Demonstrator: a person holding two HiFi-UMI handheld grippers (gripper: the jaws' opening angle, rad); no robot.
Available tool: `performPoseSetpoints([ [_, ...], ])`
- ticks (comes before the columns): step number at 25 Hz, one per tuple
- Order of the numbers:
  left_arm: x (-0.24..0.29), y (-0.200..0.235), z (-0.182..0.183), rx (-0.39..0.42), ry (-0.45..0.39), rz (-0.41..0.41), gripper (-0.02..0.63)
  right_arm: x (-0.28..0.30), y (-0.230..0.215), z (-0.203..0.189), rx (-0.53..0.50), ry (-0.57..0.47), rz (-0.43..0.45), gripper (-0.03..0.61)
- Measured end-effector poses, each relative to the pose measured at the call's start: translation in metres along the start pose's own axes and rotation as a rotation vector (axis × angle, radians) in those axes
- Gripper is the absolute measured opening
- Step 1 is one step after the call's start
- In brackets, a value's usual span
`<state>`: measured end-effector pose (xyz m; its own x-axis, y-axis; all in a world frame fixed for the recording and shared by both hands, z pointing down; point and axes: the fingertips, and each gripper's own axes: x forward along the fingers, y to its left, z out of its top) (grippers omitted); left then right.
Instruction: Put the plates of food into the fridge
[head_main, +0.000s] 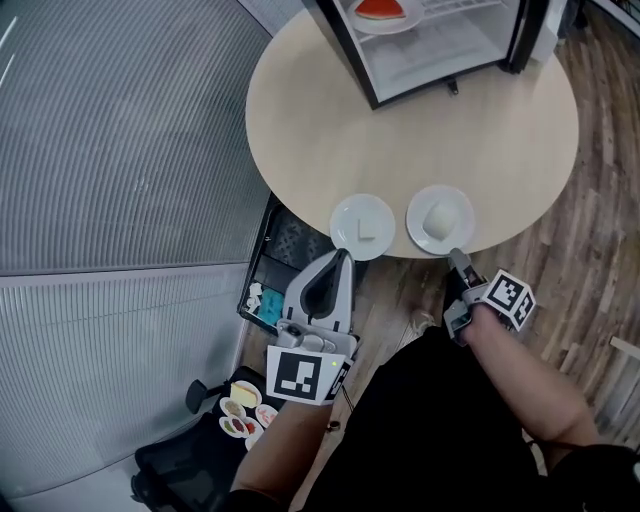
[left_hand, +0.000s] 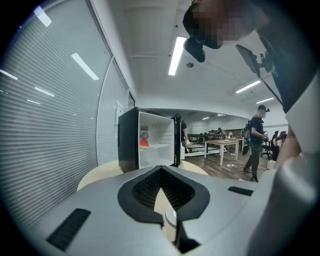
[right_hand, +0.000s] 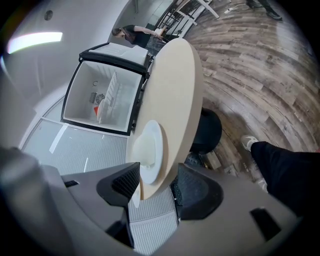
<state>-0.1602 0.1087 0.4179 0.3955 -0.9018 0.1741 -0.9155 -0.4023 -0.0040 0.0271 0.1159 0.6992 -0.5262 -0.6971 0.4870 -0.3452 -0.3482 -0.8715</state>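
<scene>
Two white plates sit at the near edge of the round table (head_main: 310, 120). The left plate (head_main: 362, 226) carries a small pale piece; the right plate (head_main: 440, 218) (right_hand: 150, 147) holds a round white food. My left gripper (head_main: 343, 256) (left_hand: 161, 170) is just short of the left plate, below the table edge, its tips together with nothing in them. My right gripper (head_main: 458, 260) (right_hand: 157, 182) is open, with the right plate's rim and the table edge between its jaws, not pressed. The open fridge (head_main: 440, 50) (left_hand: 147, 142) (right_hand: 107, 97) stands at the table's far side with a plate of red food (head_main: 385, 12) (left_hand: 144, 142) inside.
A black cart (head_main: 275, 270) with small items stands under the table's near left side. Several little dishes of food (head_main: 243, 410) lie lower left. The table's dark base (right_hand: 207, 130) and a shoe (right_hand: 248, 142) show on the wood floor. People (left_hand: 255, 140) stand in the background.
</scene>
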Motion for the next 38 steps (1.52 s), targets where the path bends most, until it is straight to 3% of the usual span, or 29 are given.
performPoseSetpoints([
  [24, -0.003, 0.018, -0.012, 0.002, 0.042, 0.008, 0.005, 0.031, -0.024, -0.002, 0.102, -0.014, -0.111, 0.244],
  [38, -0.017, 0.022, -0.012, 0.010, 0.039, 0.023, 0.005, 0.022, -0.030, -0.006, 0.082, -0.024, -0.050, 0.241],
])
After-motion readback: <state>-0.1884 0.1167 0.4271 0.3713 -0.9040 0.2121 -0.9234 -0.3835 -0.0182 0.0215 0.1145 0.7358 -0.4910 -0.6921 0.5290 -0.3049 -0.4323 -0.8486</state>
